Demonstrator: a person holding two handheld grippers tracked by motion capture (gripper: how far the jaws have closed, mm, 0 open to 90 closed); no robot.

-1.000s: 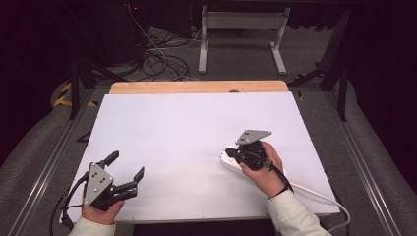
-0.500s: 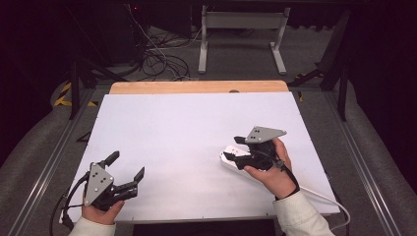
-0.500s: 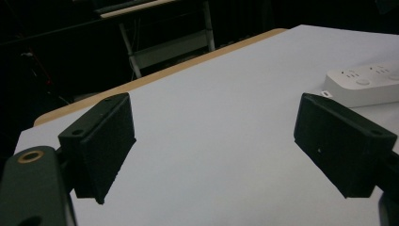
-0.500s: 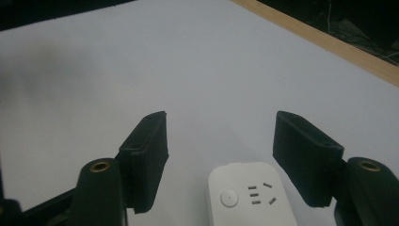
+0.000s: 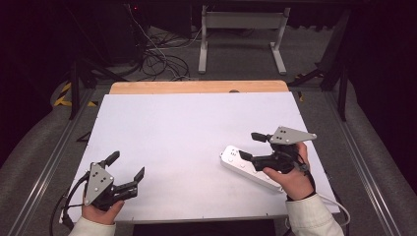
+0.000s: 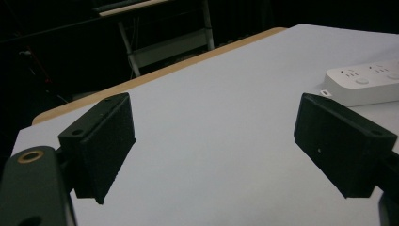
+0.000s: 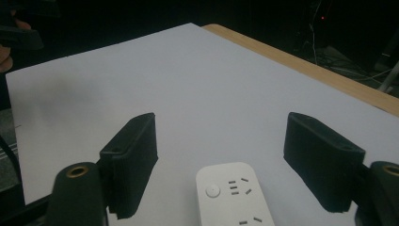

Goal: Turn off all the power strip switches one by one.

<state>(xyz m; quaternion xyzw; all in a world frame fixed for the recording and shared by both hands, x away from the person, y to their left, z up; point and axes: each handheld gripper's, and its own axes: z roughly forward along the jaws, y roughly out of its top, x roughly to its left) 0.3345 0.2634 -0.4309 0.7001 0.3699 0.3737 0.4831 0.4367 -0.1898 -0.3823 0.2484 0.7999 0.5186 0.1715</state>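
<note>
Dark floor and tangled cables surround my workspace, with a grey metal stand (image 5: 241, 34) at the far side beyond the table. Over the table lies a big white sheet (image 5: 196, 142), and a strip of the wooden tabletop (image 5: 196, 87) shows along its far edge.

On the sheet, toward my right and near the front, I see the white power strip (image 5: 246, 166) lying flat and slanted; its cable (image 5: 339, 209) runs off past the front right corner. From the right gripper view, the strip's end with a round button and socket slots (image 7: 235, 197) sits below and between the two black pads, touching neither.

My right gripper (image 5: 248, 146) hangs just above the strip's left end, held in a hand in a white sleeve. Its jaws have just been opening and now stand wide, with the strip under the gap but not clamped.

My left gripper (image 5: 127, 166) sits at the front left of the sheet, well apart from the strip. Its jaws are spread wide with only bare sheet between them; in the left gripper view the strip (image 6: 364, 84) lies beyond the right-hand pad.
</note>
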